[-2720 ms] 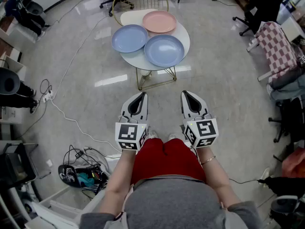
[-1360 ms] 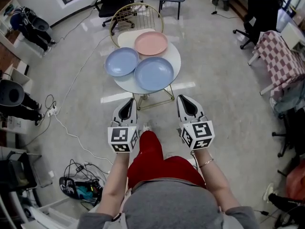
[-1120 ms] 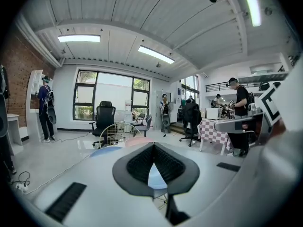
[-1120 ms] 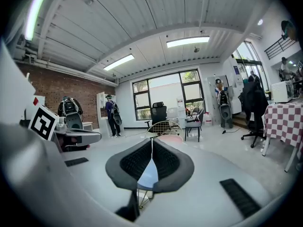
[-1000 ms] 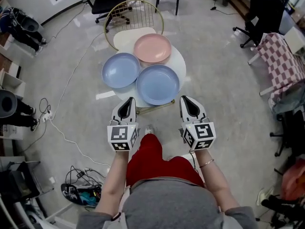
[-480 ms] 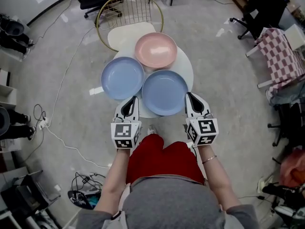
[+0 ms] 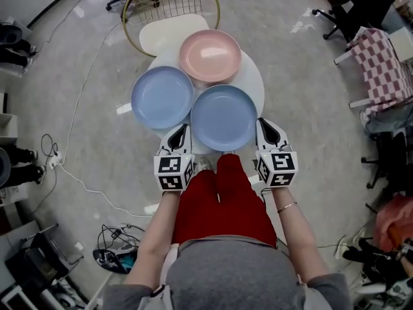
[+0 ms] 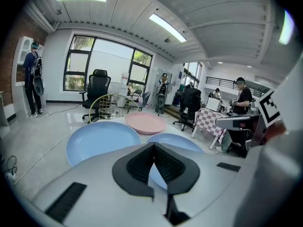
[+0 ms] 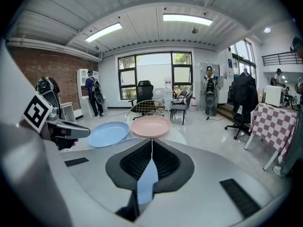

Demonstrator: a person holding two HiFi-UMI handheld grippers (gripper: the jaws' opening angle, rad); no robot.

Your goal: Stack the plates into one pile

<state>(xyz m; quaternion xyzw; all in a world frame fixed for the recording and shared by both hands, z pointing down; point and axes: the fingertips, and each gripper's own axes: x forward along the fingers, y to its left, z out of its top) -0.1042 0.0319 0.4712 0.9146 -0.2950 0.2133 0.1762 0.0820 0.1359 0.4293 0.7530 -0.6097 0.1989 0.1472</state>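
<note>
Three plates lie side by side on a small round white table [image 7: 253,79]: a pink plate [image 7: 210,55] at the far side, a blue plate [image 7: 162,97] at the left, and a second blue plate [image 7: 224,117] nearest me. My left gripper [image 7: 181,129] hovers at the table's near-left edge between the two blue plates, jaws shut and empty. My right gripper [image 7: 264,123] is just right of the near blue plate, also shut and empty. The left gripper view shows the shut tips [image 8: 154,144] before the left blue plate [image 8: 102,141] and the pink plate [image 8: 144,122]. The right gripper [image 9: 151,141] points toward the pink plate [image 9: 150,126].
A gold wire-back chair [image 7: 169,5] with a cream seat stands right behind the table. Cables [image 7: 77,173] run over the floor at the left. A checkered cloth [image 7: 381,63] and office chairs are at the right. Other people stand far off by the windows.
The table and plates have come much closer in the head view. Both grippers moved forward and down to the table's near edge, staying shut.
</note>
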